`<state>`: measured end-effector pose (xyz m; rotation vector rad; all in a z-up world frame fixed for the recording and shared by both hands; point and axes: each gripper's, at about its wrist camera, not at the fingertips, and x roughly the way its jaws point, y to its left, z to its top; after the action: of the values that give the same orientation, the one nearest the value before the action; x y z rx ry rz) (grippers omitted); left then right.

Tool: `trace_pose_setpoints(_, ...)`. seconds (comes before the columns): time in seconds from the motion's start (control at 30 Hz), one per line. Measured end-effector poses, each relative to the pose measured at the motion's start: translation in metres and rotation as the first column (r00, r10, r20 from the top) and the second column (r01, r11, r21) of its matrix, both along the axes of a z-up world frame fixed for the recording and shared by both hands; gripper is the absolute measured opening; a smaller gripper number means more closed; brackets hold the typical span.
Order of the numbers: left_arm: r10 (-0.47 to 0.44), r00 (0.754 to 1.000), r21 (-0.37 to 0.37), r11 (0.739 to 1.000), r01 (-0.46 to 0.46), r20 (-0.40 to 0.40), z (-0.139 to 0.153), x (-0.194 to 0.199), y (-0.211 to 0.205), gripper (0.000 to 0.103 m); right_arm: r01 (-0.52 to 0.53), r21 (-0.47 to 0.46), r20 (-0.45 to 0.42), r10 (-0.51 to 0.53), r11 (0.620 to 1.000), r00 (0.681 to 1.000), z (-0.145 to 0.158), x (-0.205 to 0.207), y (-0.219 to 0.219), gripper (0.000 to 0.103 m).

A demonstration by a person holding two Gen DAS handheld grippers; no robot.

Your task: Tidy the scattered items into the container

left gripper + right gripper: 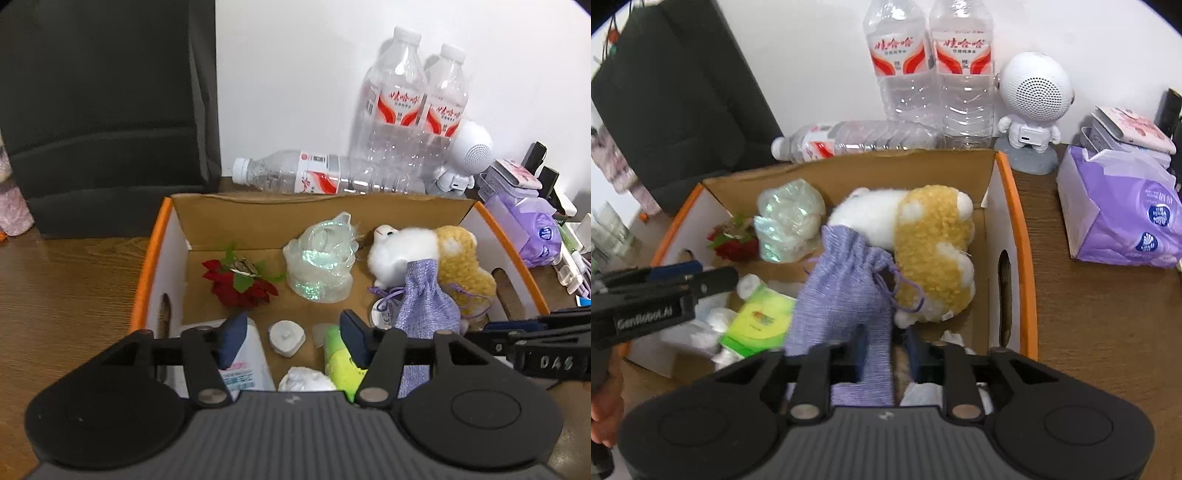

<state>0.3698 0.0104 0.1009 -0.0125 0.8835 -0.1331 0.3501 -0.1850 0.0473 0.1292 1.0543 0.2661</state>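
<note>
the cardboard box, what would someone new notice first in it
The orange-rimmed cardboard box is crowded, and the white and tan plush toy at its right side draws the eye first. A lilac woven drawstring pouch drapes over it. At the far left lie a red fabric rose and an iridescent clear figurine.

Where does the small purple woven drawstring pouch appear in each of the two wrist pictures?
Left wrist view: the purple woven drawstring pouch lies right of centre, in the cardboard box with orange rim, leaning on the white and tan plush toy.
Right wrist view: the pouch fills the centre, just ahead of the tongs.
Shared landmark: the plush toy, directly behind the pouch in both.
</note>
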Motion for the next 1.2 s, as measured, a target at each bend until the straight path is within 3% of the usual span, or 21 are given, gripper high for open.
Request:
trace_pose_setpoints(0.07, 0.021, 1.0, 0.005, 1.0, -0.02, -0.009, 0.006, -0.004, 0.002, 0.081, 0.017, 0.016, 0.006, -0.017, 1.0, 1.0, 0.011, -0.003, -0.002, 0.041)
trace_pose_setpoints(0.13, 0.043, 0.999, 0.017, 0.999, -0.043, -0.006, 0.013, -0.012, 0.005, 0.096, 0.032, 0.025, 0.019, -0.033, 0.999, 0.999, 0.024, -0.006, -0.004, 0.059)
trace_pose_setpoints(0.23, 0.049, 0.998, 0.023, 0.999, -0.049, -0.03, 0.019, -0.026, 0.009, 0.102, 0.033, 0.01, 0.019, -0.033, 0.999, 0.999, 0.038, -0.015, -0.003, 0.068)
trace_pose_setpoints(0.43, 0.099, 0.991, 0.034, 0.995, -0.096, -0.095, 0.033, -0.054, 0.016, 0.103, 0.039, -0.018, -0.035, -0.04, 0.999, 0.999, 0.058, -0.041, 0.0, 0.076)
trace_pose_setpoints(0.6, 0.106, 0.987, 0.043, 0.994, -0.101, -0.121, 0.052, -0.083, 0.014, 0.103, 0.019, -0.045, -0.019, -0.02, 0.999, 1.0, 0.081, -0.07, 0.003, 0.083)
trace_pose_setpoints(0.7, 0.103, 0.99, 0.046, 0.994, -0.099, -0.099, 0.067, -0.101, 0.01, 0.103, 0.015, -0.079, -0.005, -0.015, 0.997, 1.0, 0.091, -0.085, 0.006, 0.087)
trace_pose_setpoints(0.9, 0.088, 0.996, 0.049, 0.995, -0.087, -0.028, 0.092, -0.138, 0.0, 0.103, -0.009, -0.061, 0.016, 0.01, 0.998, 1.0, 0.105, -0.116, 0.01, 0.087)
trace_pose_setpoints(1.07, 0.078, 0.997, 0.076, 0.994, -0.079, 0.019, 0.097, -0.166, -0.011, 0.103, -0.023, -0.046, 0.055, 0.025, 0.999, 0.998, 0.114, -0.143, 0.013, 0.088)
trace_pose_setpoints(1.2, 0.085, 0.995, 0.045, 0.995, -0.087, 0.047, 0.096, -0.184, -0.01, 0.103, -0.015, -0.059, 0.096, 0.021, 0.998, 0.995, 0.119, -0.158, 0.01, 0.088)
